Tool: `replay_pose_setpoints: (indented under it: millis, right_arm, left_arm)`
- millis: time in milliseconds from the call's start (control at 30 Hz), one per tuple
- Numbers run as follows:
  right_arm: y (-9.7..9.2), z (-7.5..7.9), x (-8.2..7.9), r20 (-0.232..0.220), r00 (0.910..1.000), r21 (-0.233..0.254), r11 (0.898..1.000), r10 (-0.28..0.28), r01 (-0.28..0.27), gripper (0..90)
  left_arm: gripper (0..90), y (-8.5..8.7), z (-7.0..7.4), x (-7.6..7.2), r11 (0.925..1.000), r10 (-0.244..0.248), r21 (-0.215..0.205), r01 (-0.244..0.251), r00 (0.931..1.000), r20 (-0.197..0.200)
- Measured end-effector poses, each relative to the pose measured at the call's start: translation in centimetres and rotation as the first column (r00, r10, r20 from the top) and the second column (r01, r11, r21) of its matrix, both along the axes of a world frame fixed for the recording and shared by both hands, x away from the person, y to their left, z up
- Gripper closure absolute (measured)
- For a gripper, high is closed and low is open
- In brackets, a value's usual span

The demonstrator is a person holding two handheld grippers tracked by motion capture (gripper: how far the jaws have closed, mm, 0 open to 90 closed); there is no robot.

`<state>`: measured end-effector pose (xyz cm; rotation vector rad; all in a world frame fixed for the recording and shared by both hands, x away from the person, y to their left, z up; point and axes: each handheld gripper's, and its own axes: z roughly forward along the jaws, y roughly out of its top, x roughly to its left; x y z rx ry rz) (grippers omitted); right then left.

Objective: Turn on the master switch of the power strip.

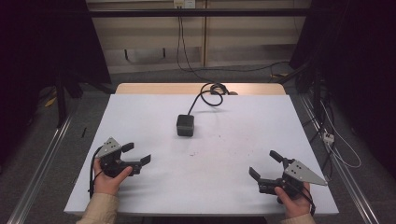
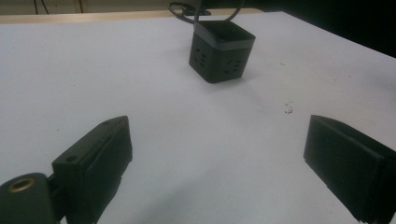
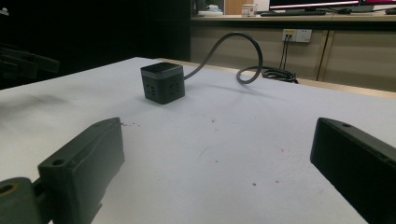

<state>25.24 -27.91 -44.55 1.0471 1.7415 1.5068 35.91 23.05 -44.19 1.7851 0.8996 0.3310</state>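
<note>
A black cube-shaped power socket (image 1: 185, 125) sits near the middle of the white table, its grey cable (image 1: 208, 95) looping back toward the far edge. My left gripper (image 1: 137, 153) rests at the near left, open with nothing between its jaws, pointing toward the cube. My right gripper (image 1: 265, 164) rests at the near right, also open and holding nothing. In the left gripper view the cube (image 2: 221, 50) lies ahead, slightly right, between the wide jaws. In the right gripper view the cube (image 3: 162, 82) stands ahead to the left with its cable (image 3: 243, 55) arching behind.
The white table cover (image 1: 140, 112) spans a wooden table whose far edge (image 1: 154, 88) shows bare. Small dark specks (image 1: 219, 149) mark the sheet right of centre. Metal rails (image 1: 42, 163) run along both sides on the floor, and loose cables (image 1: 336, 140) lie to the right.
</note>
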Motion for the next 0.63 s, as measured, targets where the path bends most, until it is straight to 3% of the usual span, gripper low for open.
replay_pose_setpoints:
  millis: [467,633]
  right_arm:
    - [-0.01,-0.03,0.05,-0.002,1.0,-0.002,1.0,0.002,-0.002,2.4]
    - [0.04,-0.06,0.11,-0.005,1.0,-0.003,1.0,0.008,-0.008,2.4]
  left_arm:
    - [7.7,0.98,-0.38,-0.64,0.9996,0.016,-0.024,-0.016,0.9999,-0.007]
    - [7.6,1.09,-0.13,-0.86,0.9996,0.019,-0.023,-0.018,0.9998,0.008]
